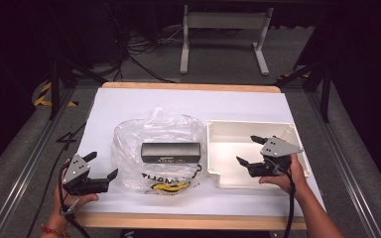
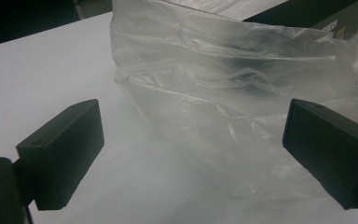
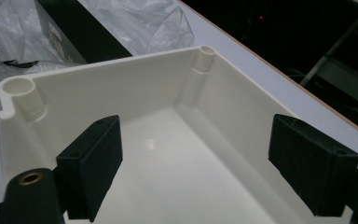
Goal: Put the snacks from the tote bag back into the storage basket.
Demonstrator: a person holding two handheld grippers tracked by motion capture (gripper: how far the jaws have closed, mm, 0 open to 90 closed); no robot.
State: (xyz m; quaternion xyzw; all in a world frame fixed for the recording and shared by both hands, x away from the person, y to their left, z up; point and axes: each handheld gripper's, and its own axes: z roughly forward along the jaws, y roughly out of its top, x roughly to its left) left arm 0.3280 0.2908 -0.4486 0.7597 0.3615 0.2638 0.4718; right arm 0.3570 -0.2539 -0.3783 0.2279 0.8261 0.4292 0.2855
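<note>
A: Any writing readable?
B: The clear plastic bag (image 1: pixel 158 148) is carrying black print along its near side, letters partly creased, can't read it whole. The black box (image 1: pixel 170 152) is showing a small pale label on its front, too small to read.
A: Containers?
B: The black box is lying inside the bag, mid-surface. Something yellow (image 1: pixel 170 187) is sitting at the bag's near edge, can't tell what. The white tray (image 1: pixel 218 130) is sitting just right of the bag, nothing lying in it in the right gripper view.
A: Tools?
B: The left tool (image 1: pixel 100 166) is resting on the white surface (image 1: pixel 129 101) just left of the bag, jaws standing wide apart, gripping nothing; bag plastic (image 2: pixel 223 93) is showing just ahead between them. The right tool (image 1: pixel 250 151) is hovering over the tray's inside, jaws apart, holding nothing.
</note>
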